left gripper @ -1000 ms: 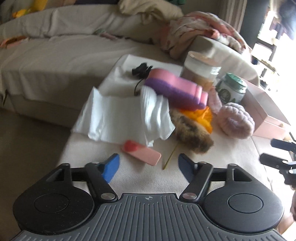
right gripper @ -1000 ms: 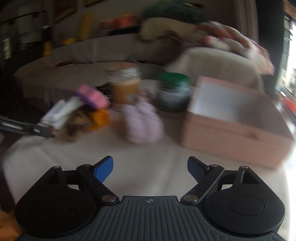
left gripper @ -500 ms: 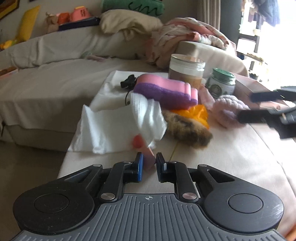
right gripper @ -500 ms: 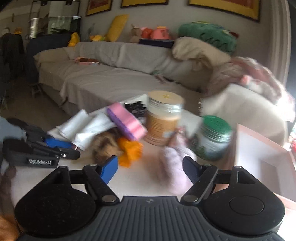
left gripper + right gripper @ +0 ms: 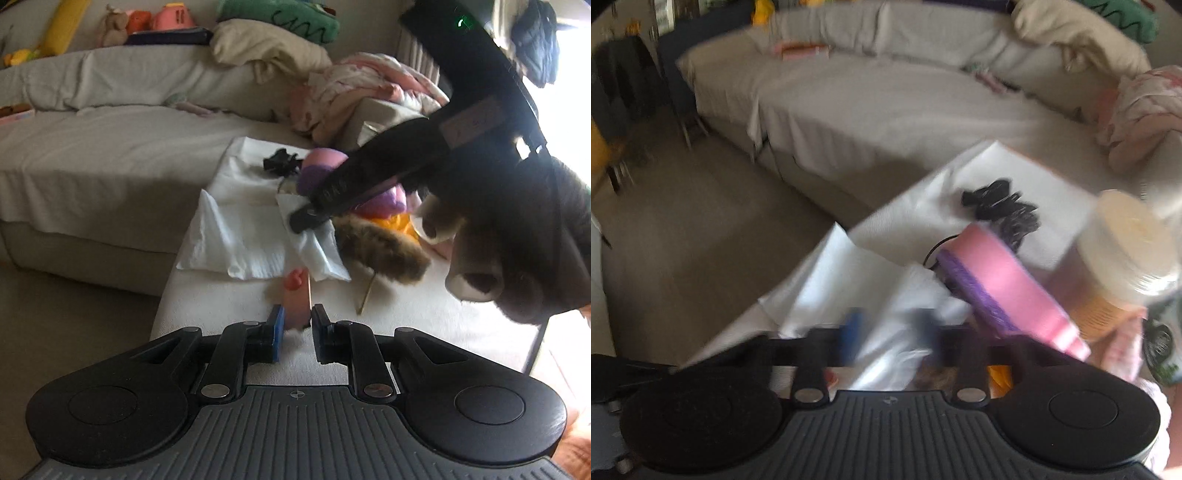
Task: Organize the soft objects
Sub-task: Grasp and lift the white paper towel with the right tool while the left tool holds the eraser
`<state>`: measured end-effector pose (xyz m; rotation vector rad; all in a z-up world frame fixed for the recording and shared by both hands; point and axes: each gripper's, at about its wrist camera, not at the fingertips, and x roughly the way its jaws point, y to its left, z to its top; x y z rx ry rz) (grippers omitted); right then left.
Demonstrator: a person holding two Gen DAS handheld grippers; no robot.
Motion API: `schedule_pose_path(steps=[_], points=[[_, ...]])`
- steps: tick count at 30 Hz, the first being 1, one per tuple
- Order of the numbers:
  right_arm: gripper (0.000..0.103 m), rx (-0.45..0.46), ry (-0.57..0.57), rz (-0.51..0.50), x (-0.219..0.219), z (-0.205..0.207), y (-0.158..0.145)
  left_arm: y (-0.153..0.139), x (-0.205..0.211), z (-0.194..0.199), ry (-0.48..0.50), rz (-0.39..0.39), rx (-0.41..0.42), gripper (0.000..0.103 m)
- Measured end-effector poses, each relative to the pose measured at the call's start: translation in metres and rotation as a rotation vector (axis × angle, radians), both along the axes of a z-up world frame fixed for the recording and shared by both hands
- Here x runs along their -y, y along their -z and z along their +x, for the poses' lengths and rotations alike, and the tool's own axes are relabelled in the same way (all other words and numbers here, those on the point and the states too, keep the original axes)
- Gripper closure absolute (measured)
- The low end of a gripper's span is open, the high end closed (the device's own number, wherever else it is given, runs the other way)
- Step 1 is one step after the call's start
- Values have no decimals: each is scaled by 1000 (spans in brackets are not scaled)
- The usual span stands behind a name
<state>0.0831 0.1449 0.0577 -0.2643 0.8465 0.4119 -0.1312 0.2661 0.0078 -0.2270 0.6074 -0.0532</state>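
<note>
My left gripper [image 5: 297, 328] is shut on a small pink bar with a red end [image 5: 297, 295], which stands up between the blue pads just above the pale table top [image 5: 424, 314]. My right gripper [image 5: 301, 221] reaches in from the right, held by a person's hand [image 5: 517, 240]. In the blurred right wrist view its jaws [image 5: 888, 328] are closing onto a raised fold of the white cloth [image 5: 886, 291], which lies between them. A pink and purple sponge [image 5: 1008, 291] leans just to their right. A brown furry piece [image 5: 380, 251] and something orange [image 5: 395, 223] lie beside the cloth [image 5: 240, 240].
A black tangled band [image 5: 997, 203] lies on the far white sheet. A tall jar with a cream lid [image 5: 1126, 254] and a green jar [image 5: 1160, 343] stand at the right. A grey sofa [image 5: 110, 147] with piled blankets runs behind the table; floor lies to the left.
The left gripper went from wide open to shut on the pink bar. The right gripper swung left, away from the pink box, over to the white cloth, and its jaws narrowed.
</note>
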Motion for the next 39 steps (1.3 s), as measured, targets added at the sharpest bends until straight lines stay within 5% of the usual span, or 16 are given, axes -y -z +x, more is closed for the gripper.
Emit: schedule_pose_path(steps=[6, 10, 16, 20, 25, 30, 32, 34, 35, 39], points=[[102, 152, 2, 128, 45, -43, -60, 1, 8, 21, 5, 34, -5, 81], [102, 246, 56, 190, 102, -90, -103, 1, 23, 31, 23, 124, -13, 80], [102, 292, 161, 216, 172, -149, -126, 1, 36, 32, 18, 186, -28, 79], [102, 237, 149, 252, 178, -147, -109, 0, 34, 32, 20, 178, -29, 79], [102, 114, 150, 230, 161, -113, -53, 5, 30, 25, 29, 164, 6, 79], [101, 224, 236, 37, 151, -112, -8, 7, 29, 22, 31, 161, 27, 79], [93, 266, 248, 15, 154, -121, -4, 7, 29, 21, 32, 161, 31, 79], [36, 273, 272, 54, 163, -126, -3, 8, 30, 22, 32, 169, 35, 79], [25, 283, 304, 79, 168, -128, -2, 7, 31, 21, 32, 174, 36, 79], [21, 188, 375, 194, 185, -112, 8, 7, 34, 21, 35, 194, 38, 79]])
